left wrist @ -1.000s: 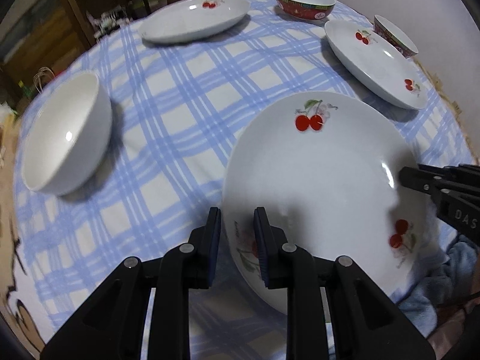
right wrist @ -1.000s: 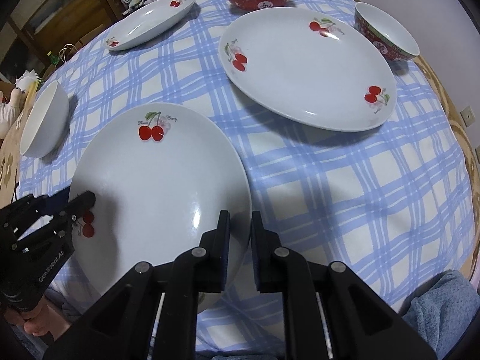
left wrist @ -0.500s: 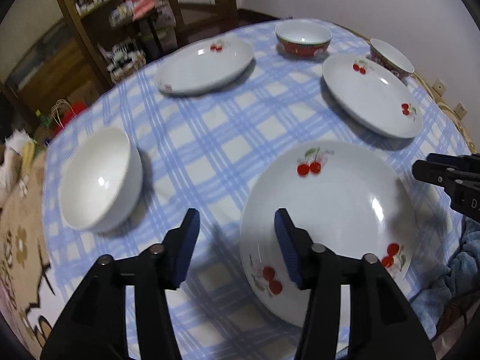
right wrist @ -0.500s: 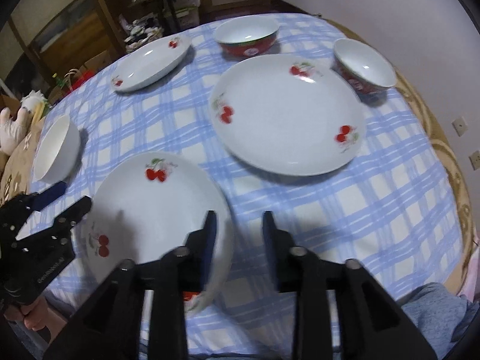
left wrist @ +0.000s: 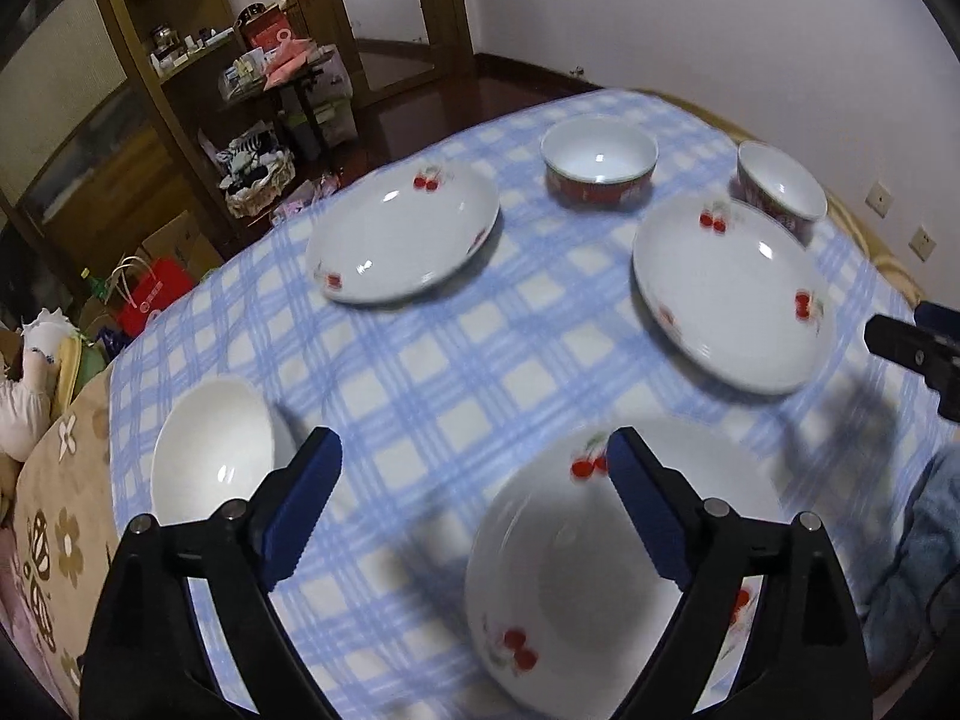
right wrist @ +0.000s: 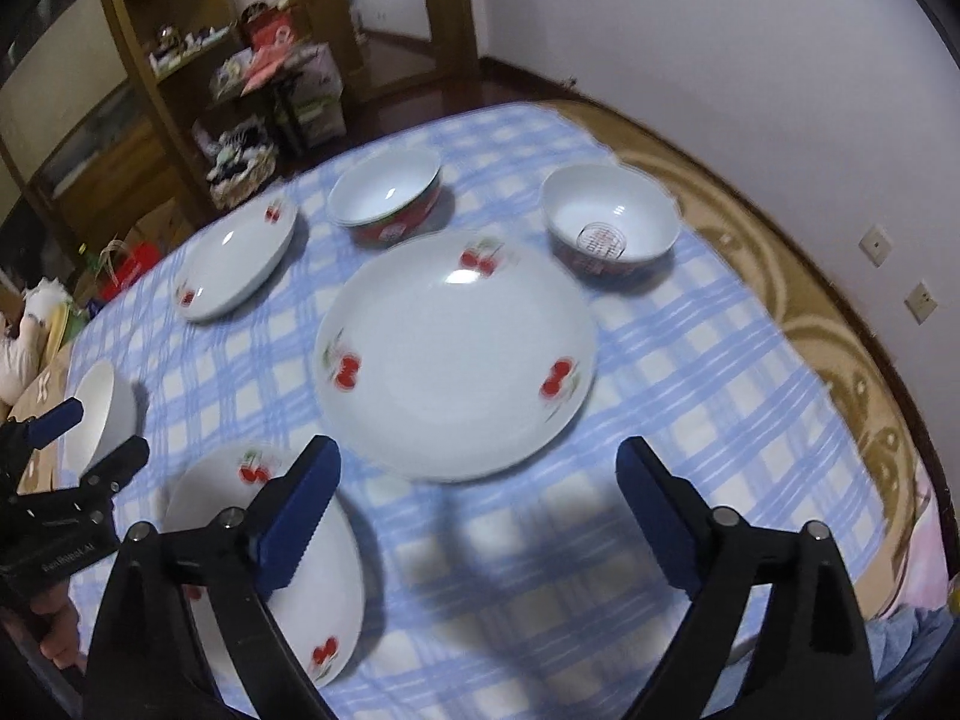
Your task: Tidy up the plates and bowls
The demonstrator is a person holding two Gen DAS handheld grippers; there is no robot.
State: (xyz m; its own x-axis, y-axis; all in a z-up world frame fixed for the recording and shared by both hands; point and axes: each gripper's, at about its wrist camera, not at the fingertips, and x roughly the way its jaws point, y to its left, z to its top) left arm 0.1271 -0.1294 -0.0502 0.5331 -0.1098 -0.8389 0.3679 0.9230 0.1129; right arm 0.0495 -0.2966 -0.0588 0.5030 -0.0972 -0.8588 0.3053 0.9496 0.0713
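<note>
A white cherry-print plate (left wrist: 600,588) (right wrist: 312,588) lies flat at the table's near edge, held by neither gripper. My left gripper (left wrist: 474,450) hangs above its left rim, jaws opening with nothing between them. My right gripper (right wrist: 480,456) hovers above the cloth to the plate's right, jaws opening and empty. A second cherry plate (left wrist: 732,294) (right wrist: 456,354) lies beyond, and a third (left wrist: 402,240) (right wrist: 234,270) at the far left. Two red-sided bowls (left wrist: 600,171) (left wrist: 780,189) stand at the back. A plain white bowl (left wrist: 210,456) (right wrist: 99,414) sits at the left.
A blue checked cloth (left wrist: 456,360) covers the round table, with a brown patterned edge (right wrist: 840,360) on the right. Wooden shelves (left wrist: 150,90) and floor clutter lie beyond the far left side. A person's hand (right wrist: 54,630) holds the left gripper.
Both grippers let go of the near plate's rim, opened wide and rose back from the table. The plate now rests on the cloth.
</note>
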